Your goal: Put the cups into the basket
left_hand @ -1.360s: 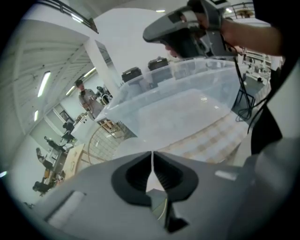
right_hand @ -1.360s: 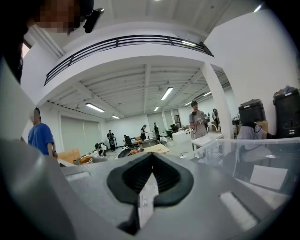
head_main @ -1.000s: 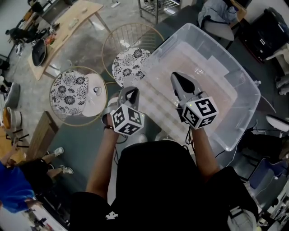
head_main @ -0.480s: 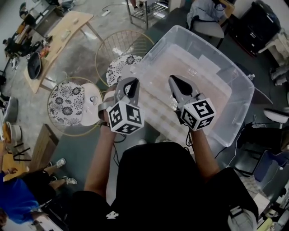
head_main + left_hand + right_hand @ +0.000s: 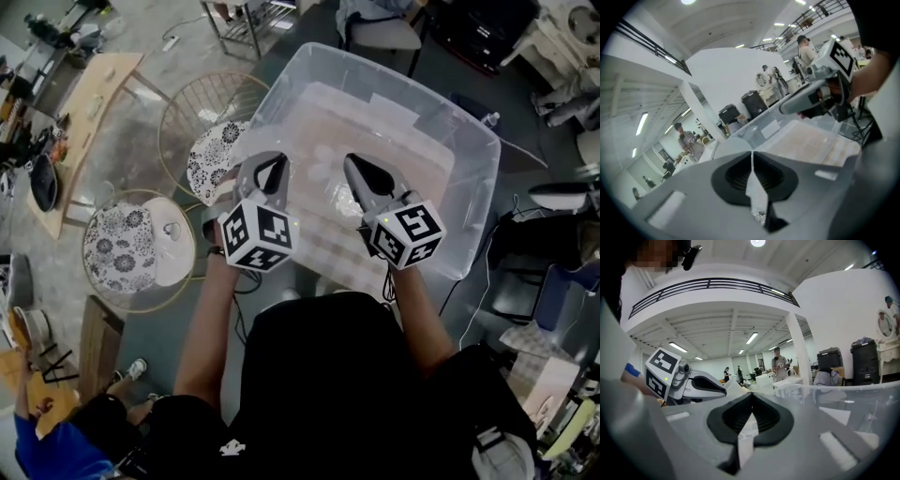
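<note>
Both grippers, how did you have them? the desk asked.

Closed and empty, I said. The left gripper [image 5: 270, 169] had its fingers pressed together with nothing between them, and the right gripper [image 5: 361, 171] was the same. I held them side by side over the near half of the clear tub [image 5: 476, 211].

And the cups?

I couldn't pick one out for certain. Faint glassy shapes [image 5: 322, 155] lay in the tub at twelve o'clock from my fingertips, and I judged those might be cups. Outside the tub stood the far wire basket [image 5: 187, 108] at ten o'clock and the near wire basket [image 5: 92, 279] at eight o'clock. A small object [image 5: 172, 228] sat on a white disc [image 5: 173, 258] in the near one, too small to name.

What worried you from there?

Mostly seeing. With a clear cup in a clear tub I could have misread its rim and tipped it with shut fingers if I went down before opening. A thin wall might have slipped from a light pinch or cracked under a hard one. The carry toward ten o'clock also crossed the tub's tall side, so a low lift could have caught the cup on that edge. And I wasn't sure which basket was meant.
</note>
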A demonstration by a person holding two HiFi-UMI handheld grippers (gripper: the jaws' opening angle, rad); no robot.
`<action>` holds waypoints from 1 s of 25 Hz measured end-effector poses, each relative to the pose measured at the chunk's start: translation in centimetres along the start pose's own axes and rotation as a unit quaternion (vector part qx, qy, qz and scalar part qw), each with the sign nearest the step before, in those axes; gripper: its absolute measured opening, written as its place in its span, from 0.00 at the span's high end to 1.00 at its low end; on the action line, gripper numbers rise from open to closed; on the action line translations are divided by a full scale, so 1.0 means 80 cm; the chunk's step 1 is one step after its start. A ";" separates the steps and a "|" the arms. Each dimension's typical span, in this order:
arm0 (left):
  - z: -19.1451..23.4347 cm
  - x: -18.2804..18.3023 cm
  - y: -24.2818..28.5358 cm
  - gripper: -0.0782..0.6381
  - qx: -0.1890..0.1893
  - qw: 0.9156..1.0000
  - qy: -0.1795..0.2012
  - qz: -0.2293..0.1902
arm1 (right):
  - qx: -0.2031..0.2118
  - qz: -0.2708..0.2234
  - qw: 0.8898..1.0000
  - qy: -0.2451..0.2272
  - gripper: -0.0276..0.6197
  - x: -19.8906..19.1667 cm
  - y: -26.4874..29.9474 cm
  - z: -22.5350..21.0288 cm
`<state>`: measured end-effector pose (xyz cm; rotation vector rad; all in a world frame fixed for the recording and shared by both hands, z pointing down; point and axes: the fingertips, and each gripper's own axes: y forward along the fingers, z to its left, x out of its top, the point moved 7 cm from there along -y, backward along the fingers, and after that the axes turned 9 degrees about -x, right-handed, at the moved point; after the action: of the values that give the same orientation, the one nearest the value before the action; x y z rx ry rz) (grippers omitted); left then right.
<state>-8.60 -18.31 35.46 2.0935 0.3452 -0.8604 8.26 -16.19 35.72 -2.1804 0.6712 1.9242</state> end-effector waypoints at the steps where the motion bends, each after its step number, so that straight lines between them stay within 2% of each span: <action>1: -0.003 0.005 0.008 0.87 -0.006 1.000 0.005 -0.001 | -0.007 0.001 1.000 0.001 0.96 -0.001 -0.004 -0.006; 9: -0.028 0.043 0.081 0.87 -0.071 0.997 0.035 -0.007 | -0.067 0.009 0.998 0.017 0.96 -0.013 -0.036 -0.065; 14: -0.047 0.047 0.138 0.87 -0.109 0.993 0.050 0.008 | -0.094 0.018 0.995 0.028 0.96 -0.025 -0.041 -0.102; 18: -0.064 0.039 0.182 0.87 -0.147 0.987 0.055 0.026 | -0.103 0.019 0.994 0.032 0.96 -0.026 -0.042 -0.123; 25: -0.075 0.037 0.241 0.87 -0.181 0.981 0.048 0.057 | -0.102 0.030 0.993 0.051 0.96 -0.036 -0.033 -0.152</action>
<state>6.12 -25.73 47.45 1.7985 0.3968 -0.5802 20.13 -18.13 40.05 -2.4207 0.5854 2.0021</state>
